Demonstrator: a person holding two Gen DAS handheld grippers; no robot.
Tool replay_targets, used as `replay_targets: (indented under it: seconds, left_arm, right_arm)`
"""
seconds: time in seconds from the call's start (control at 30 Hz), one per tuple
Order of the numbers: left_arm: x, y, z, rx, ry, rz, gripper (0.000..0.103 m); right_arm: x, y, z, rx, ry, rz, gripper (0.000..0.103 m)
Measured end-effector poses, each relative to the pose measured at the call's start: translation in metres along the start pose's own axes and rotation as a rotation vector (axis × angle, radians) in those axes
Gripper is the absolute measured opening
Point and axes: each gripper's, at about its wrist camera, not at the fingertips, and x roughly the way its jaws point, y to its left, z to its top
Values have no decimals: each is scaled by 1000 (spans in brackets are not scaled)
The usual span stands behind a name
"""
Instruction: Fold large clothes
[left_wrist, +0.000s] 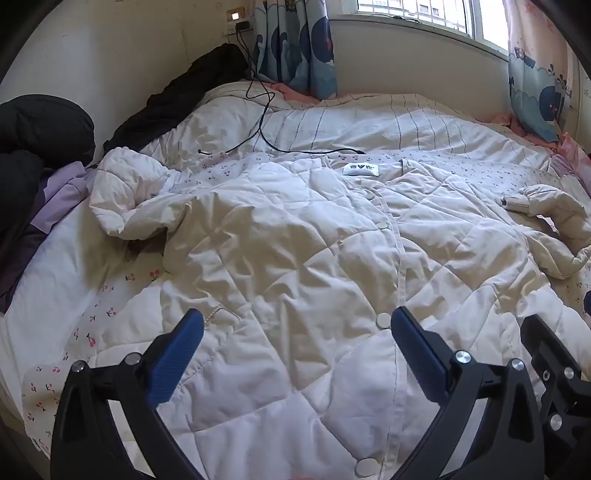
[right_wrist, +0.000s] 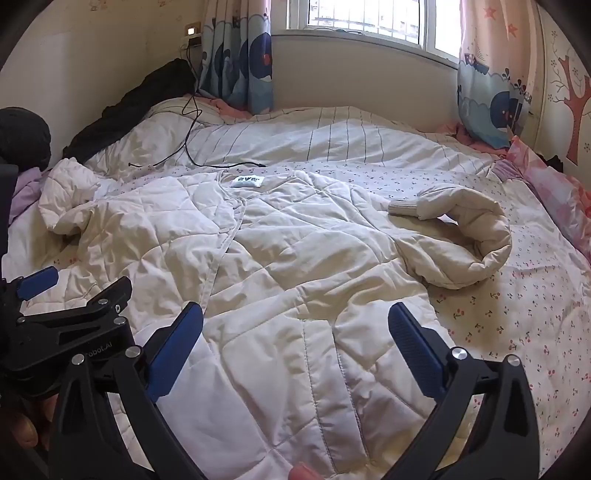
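Observation:
A large cream quilted jacket (left_wrist: 295, 236) lies spread front-up on the bed, collar label (left_wrist: 361, 170) far, hem near. Its left sleeve (left_wrist: 125, 192) is bunched at the left; its right sleeve (right_wrist: 469, 236) curls back with the ribbed cuff (right_wrist: 402, 207) toward the collar. The jacket also fills the right wrist view (right_wrist: 280, 258). My left gripper (left_wrist: 295, 332) is open and empty above the lower front by the snap placket. My right gripper (right_wrist: 295, 328) is open and empty above the lower right panel. The left gripper shows at the left of the right wrist view (right_wrist: 37, 282).
The bed carries a cherry-print sheet (right_wrist: 517, 314) and a striped duvet (left_wrist: 369, 122) at the far side. A black cable (left_wrist: 266, 136) lies beyond the collar. Dark clothes (left_wrist: 37, 140) and a purple garment (left_wrist: 62, 192) are piled at the left. Curtains and a window stand behind.

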Motion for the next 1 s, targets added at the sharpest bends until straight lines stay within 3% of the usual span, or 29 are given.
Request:
replay_targets:
  seconds: [0.43,1.0]
  left_arm:
    - [1,-7,1,13,1,2,98]
    - [3,-16,0,-5,6,-33,98]
  right_arm:
    - [0,-8,13,3,2,-3,97]
    - [3,-20,4,43,3,-32,97]
